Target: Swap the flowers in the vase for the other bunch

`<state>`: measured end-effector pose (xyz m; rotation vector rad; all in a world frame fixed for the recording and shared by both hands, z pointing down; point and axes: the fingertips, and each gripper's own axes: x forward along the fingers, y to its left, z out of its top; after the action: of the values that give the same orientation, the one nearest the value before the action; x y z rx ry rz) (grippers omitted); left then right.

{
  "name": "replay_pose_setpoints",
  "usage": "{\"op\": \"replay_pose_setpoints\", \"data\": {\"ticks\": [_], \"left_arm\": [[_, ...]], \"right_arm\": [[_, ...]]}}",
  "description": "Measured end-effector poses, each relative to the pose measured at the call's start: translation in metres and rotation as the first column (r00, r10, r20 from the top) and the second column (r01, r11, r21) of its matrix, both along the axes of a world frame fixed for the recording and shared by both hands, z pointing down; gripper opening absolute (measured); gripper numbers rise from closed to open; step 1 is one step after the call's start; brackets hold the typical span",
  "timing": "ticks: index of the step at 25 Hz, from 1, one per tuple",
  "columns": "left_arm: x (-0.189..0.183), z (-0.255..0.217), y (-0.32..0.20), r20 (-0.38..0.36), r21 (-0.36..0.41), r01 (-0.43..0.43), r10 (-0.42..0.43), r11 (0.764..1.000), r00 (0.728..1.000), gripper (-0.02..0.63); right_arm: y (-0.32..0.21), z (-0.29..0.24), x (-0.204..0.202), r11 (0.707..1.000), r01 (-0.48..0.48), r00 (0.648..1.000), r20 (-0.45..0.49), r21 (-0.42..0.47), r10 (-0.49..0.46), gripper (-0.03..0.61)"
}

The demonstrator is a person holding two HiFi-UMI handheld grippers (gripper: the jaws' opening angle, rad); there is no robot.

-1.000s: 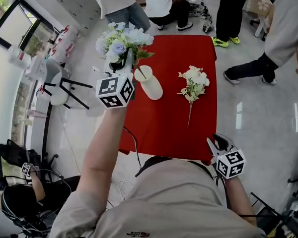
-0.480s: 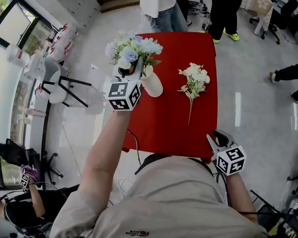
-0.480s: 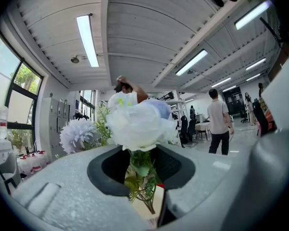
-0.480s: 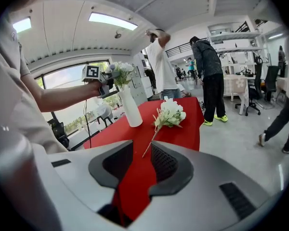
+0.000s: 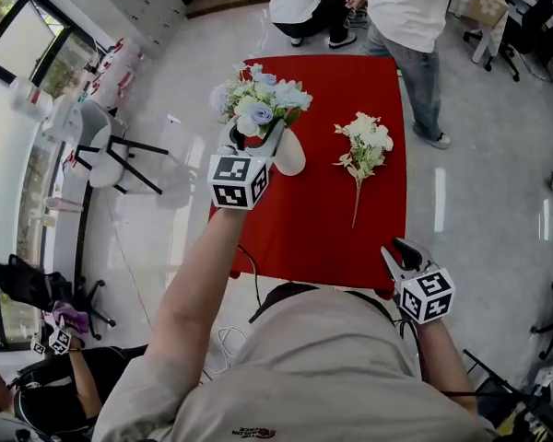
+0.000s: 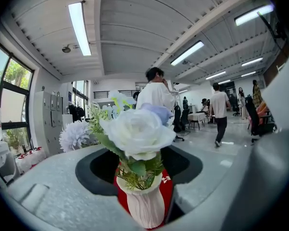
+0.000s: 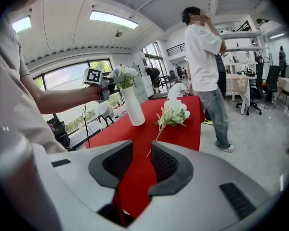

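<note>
White ribbed vase [image 5: 290, 153] on the red worktop [image 5: 313, 233] holds the blue-white bunch [image 5: 258, 104]. My left hand-held gripper [image 5: 253, 136], jaws just opening, loosely flanks that bunch. The cream bunch [image 5: 364, 145] lies beside the vase. My right hand-held gripper [image 5: 398, 249] gapes empty.

The ribbed white vase [image 5: 290, 153] stands upright near the left edge of the red table [image 5: 313, 233], at about eleven o'clock from me. A bunch of white, pale blue and lilac flowers with green leaves [image 5: 258, 104] sits in its mouth, stems down inside. The other bunch, cream-white blooms on a thin stem [image 5: 364, 150], lies flat at the vase's three o'clock, well apart from it. Its heads point toward twelve and its stem toward six.
</note>
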<state>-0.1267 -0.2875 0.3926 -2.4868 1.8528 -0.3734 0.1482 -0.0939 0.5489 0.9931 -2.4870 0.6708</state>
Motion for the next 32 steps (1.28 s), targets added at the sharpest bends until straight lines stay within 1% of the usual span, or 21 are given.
{"op": "replay_pose_setpoints", "data": {"ticks": [2, 8, 13, 22, 25, 28, 30, 32], "left_arm": [[0.0, 0.004, 0.004, 0.008, -0.009, -0.012, 0.012, 1.0, 1.0, 0.27], [-0.003, 0.012, 0.015, 0.009, -0.032, -0.041, 0.042, 0.999, 0.999, 0.301], [-0.013, 0.025, 0.027, -0.011, -0.055, -0.052, 0.052, 0.997, 0.999, 0.305], [-0.034, 0.04, 0.055, -0.041, -0.093, -0.113, 0.109, 0.989, 0.993, 0.306], [-0.045, 0.047, 0.072, -0.066, -0.118, -0.146, 0.139, 0.982, 0.988, 0.305], [-0.059, 0.055, 0.094, -0.118, -0.154, -0.172, 0.155, 0.973, 0.981, 0.305], [-0.066, 0.062, 0.111, -0.167, -0.186, -0.202, 0.172, 0.962, 0.971, 0.305], [-0.069, 0.068, 0.131, -0.213, -0.219, -0.247, 0.201, 0.944, 0.956, 0.3]], "right_arm": [[0.002, 0.0, -0.005, 1.0, 0.004, 1.0, -0.001, -0.001, -0.004, 0.123], [0.005, -0.004, -0.02, 1.0, 0.012, 1.0, -0.008, 0.003, -0.012, 0.123], [0.01, -0.001, -0.038, 1.0, 0.022, 1.0, -0.012, 0.002, -0.022, 0.123], [0.013, -0.005, -0.081, 0.999, 0.032, 0.999, -0.026, 0.009, -0.031, 0.123], [0.015, -0.009, -0.1, 0.999, 0.033, 0.999, -0.03, 0.016, -0.033, 0.123], [0.019, -0.013, -0.119, 0.999, 0.042, 0.998, -0.037, 0.022, -0.041, 0.123], [0.024, -0.014, -0.131, 0.999, 0.047, 0.998, -0.042, 0.023, -0.046, 0.121], [0.031, -0.014, -0.143, 0.999, 0.048, 0.998, -0.045, 0.022, -0.047, 0.12]]}}
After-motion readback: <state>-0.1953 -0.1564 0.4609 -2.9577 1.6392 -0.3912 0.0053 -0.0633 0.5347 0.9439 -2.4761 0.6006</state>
